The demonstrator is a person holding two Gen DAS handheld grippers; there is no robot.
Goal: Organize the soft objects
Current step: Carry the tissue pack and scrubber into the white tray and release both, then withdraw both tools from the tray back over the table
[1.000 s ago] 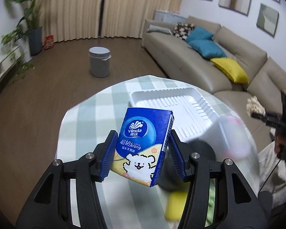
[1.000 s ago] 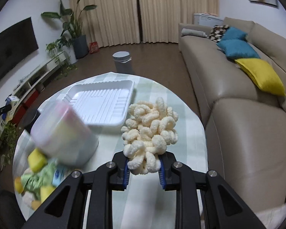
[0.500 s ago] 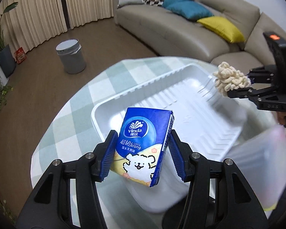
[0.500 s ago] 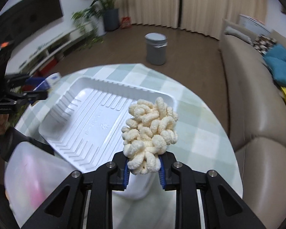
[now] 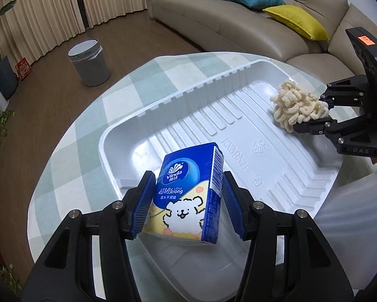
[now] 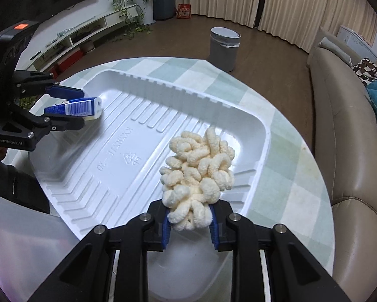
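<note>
My left gripper (image 5: 188, 196) is shut on a blue Vinda tissue pack (image 5: 188, 196) and holds it over the near left corner of the white ribbed tray (image 5: 178, 100). My right gripper (image 6: 189, 217) is shut on a cream chenille tuft (image 6: 198, 168) and holds it over the tray (image 6: 92, 151), near its right end. The tuft also shows in the left wrist view (image 5: 296, 105), with the right gripper (image 5: 324, 112) behind it. The tissue pack (image 6: 75, 108) and left gripper (image 6: 81, 107) show at the left in the right wrist view.
The tray lies on a round table with a green checked cloth (image 5: 87, 105). A translucent plastic container (image 6: 17, 246) stands close by the tray. A grey bin (image 5: 89, 63) stands on the wood floor and a beige sofa (image 5: 226, 25) lies beyond the table.
Both grippers have moved in over the tray and lower, each still holding its object. The tray now fills both views.
</note>
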